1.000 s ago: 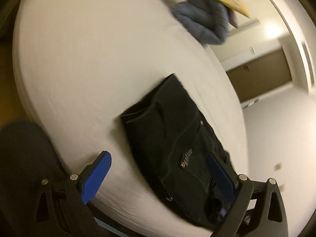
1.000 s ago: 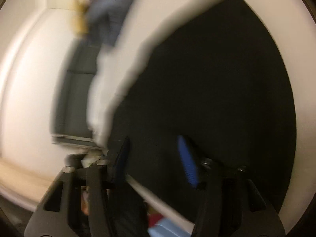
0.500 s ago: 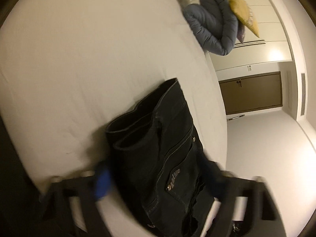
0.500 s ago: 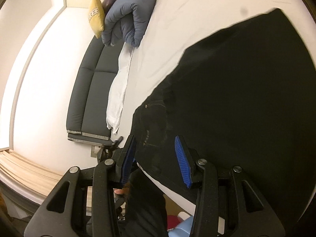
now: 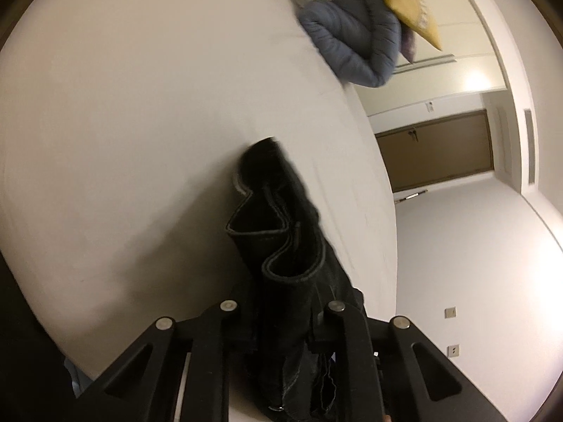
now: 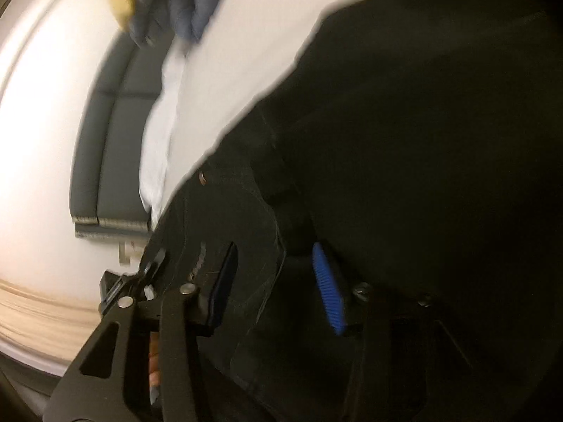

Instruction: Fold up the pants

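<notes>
On the white bed [image 5: 140,140], black denim pants [image 5: 281,246] with pale stitching bunch in folds, pinched by the left gripper [image 5: 281,330], whose jaws have just been closing, while the right gripper [image 6: 278,281], blue-padded, has just been widening over them; no legible writing.

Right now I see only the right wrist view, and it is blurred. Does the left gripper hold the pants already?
Observer: Yes. The left gripper has just been closing; its jaws pinch the pants at the waistband.
Operator: Does the waistband lie flat?
Observer: No, it stands in wavy folds above the white bed.
Operator: What is beyond the bed?
Observer: A brown door.
</notes>
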Demonstrator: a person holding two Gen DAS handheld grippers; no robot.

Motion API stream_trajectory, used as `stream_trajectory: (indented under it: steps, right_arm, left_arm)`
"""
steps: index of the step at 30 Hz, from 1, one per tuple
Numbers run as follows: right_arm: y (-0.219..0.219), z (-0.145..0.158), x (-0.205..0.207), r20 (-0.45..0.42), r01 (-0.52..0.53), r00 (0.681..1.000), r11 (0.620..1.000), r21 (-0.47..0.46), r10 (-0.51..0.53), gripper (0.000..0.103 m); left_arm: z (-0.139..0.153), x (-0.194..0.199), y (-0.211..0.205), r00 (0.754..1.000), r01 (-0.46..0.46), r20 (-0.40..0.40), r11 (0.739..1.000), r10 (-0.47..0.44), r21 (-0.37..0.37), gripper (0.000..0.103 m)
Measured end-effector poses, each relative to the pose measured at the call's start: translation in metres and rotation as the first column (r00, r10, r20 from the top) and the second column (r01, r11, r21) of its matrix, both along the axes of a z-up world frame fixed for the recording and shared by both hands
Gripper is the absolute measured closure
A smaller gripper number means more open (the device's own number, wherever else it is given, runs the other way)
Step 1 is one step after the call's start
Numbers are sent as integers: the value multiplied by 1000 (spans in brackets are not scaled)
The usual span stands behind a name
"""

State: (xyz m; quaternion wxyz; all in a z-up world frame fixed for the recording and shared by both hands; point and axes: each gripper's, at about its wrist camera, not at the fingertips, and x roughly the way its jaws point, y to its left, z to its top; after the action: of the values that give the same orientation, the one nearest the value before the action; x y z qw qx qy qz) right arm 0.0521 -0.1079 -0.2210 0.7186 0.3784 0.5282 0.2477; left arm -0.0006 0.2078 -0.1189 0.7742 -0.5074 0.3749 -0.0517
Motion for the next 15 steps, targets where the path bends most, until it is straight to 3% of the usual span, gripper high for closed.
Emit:
stream_trajectory:
  steps: [3, 6, 9, 12, 15]
  right_arm:
    - [-9, 5, -7, -27, 6, 1000, 1000, 21, -5, 57]
    - [-42, 14, -23, -12, 96, 995, 991, 93, -95, 47]
    - [-76, 22, -36, -4, 150, 989, 977, 152, -151, 42]
    - [-112, 30, -45, -13, 192, 981, 963, 188, -193, 42]
    - [-150, 35, -60, 3, 254, 964, 930, 266, -264, 42]
  left_arm:
    - [25, 7, -14, 998, 33, 43, 998, -35, 59, 86]
    - [57, 14, -37, 990, 81, 105, 988, -95, 128, 86]
    - [95, 22, -81, 964, 170, 157, 952, -214, 255, 86]
    - [121, 26, -143, 915, 269, 181, 879, -361, 394, 86]
    - [128, 27, -221, 838, 373, 167, 768, -520, 521, 86]
